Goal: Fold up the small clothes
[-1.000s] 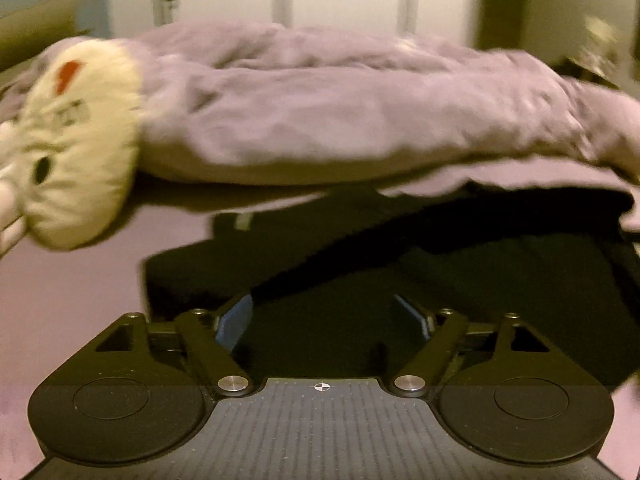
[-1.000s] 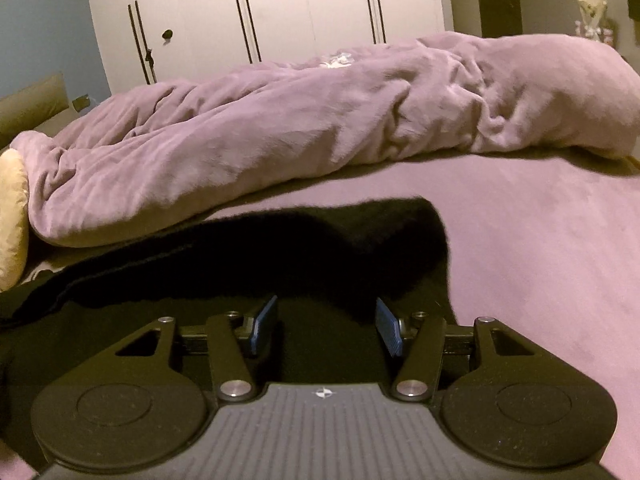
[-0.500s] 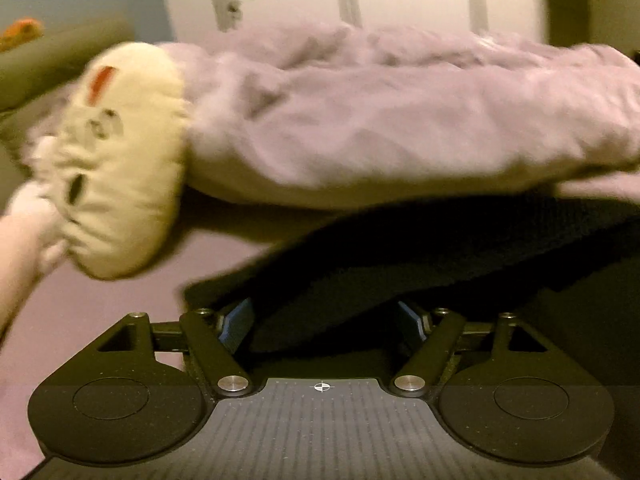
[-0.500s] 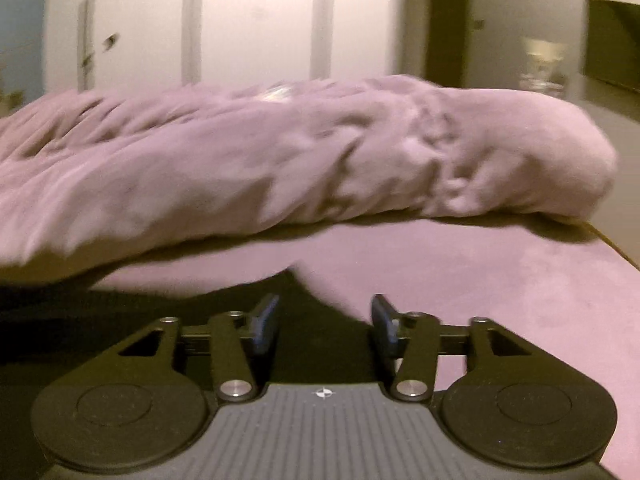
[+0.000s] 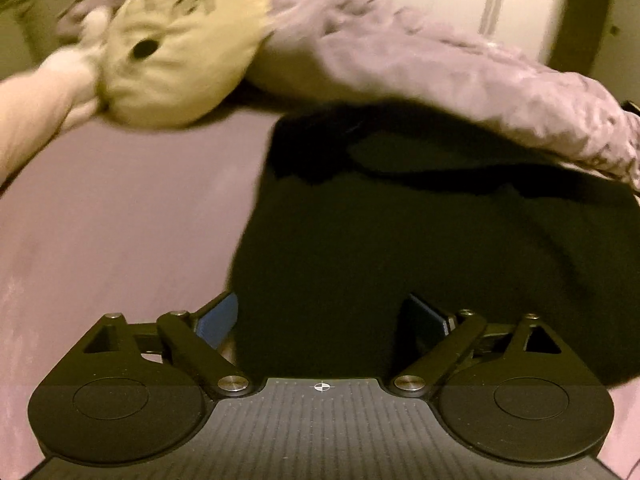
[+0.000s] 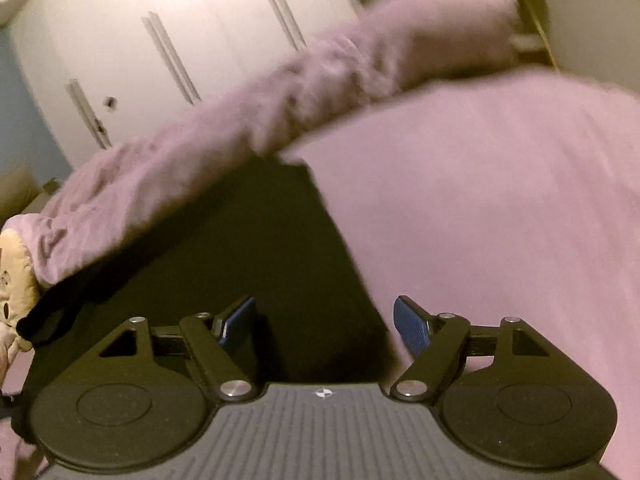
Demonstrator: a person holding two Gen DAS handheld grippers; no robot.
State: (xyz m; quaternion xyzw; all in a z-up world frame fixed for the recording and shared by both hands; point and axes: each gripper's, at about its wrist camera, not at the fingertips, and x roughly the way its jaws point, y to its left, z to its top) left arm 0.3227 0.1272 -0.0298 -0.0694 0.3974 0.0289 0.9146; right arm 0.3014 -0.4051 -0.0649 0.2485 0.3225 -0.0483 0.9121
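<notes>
A black garment lies flat on the purple bed sheet. My left gripper hovers low over its near left edge. Its jaws are opening, wide apart, with the cloth under and between them but no pad pressing on it. In the right wrist view the same garment shows its straight right edge, which runs down between the blue pads of my right gripper. Those jaws are opening too and grip nothing. Both views are tilted and blurred by motion.
A rolled purple blanket lies along the far side of the garment and overlaps its far edge. A cream plush toy rests at the left. White wardrobe doors stand behind. Bare sheet spreads to the right.
Both pairs of jaws have spread wider. The black cloth, raised in a fold between the left fingers before, now lies flat. Both views have rolled and swung sideways.
</notes>
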